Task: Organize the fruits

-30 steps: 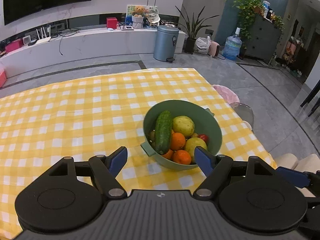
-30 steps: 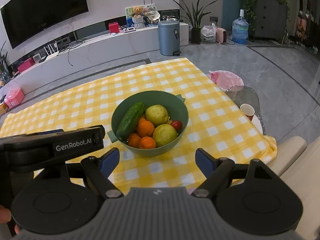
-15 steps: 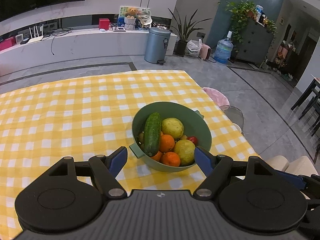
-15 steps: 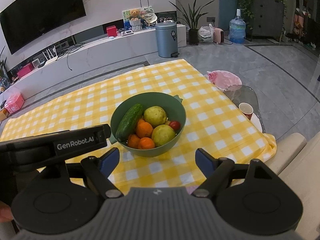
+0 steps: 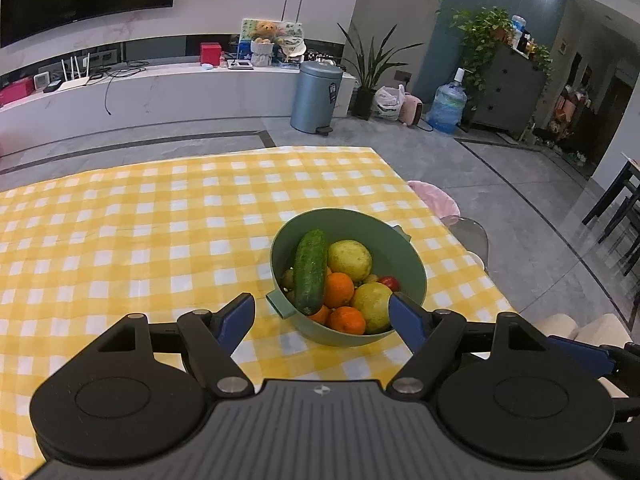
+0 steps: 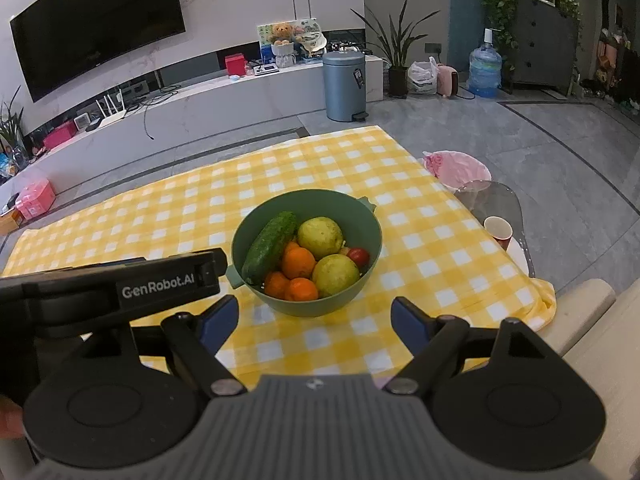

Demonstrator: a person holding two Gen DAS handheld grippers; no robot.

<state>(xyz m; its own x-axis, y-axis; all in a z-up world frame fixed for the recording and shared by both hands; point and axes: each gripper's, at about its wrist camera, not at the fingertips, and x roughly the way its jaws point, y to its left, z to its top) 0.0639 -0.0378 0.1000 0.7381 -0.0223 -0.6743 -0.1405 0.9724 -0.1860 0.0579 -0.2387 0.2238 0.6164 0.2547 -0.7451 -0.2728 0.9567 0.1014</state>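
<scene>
**Fruit gathered in bowl; both grippers held wide and empty**

The green bowl [image 6: 306, 256] is found on the yellow checked tablecloth [image 6: 168, 216], toward the table's right end. All produce in view is contained in it: a cucumber [image 6: 269, 247] laid aslant against the left wall, two yellow-green round fruits [image 6: 320, 237], several oranges [image 6: 298, 262] and a small red fruit [image 6: 358, 256] at the right. No fruit is seen loose on the cloth.

The left gripper [image 5: 322, 316] is held just short of the bowl's near rim, jaws spread wide, nothing between them. The right gripper [image 6: 314, 320] is held likewise, fully parted and empty, the bowl lying ahead between its fingers.

The scene is judged to fit either a pile awaiting sorting or a bowl into which everything has been collected; the stage cannot be settled. Should any piece be lifted, the topmost is best taken across its narrow width, since the round fruits beneath may roll.

A paper cup [image 6: 498, 233] on a glass side table [image 6: 504, 200] and a pink-lined bin [image 6: 460, 164] are noted beyond the table's right edge. The left gripper's body crowds the right gripper's left side.
</scene>
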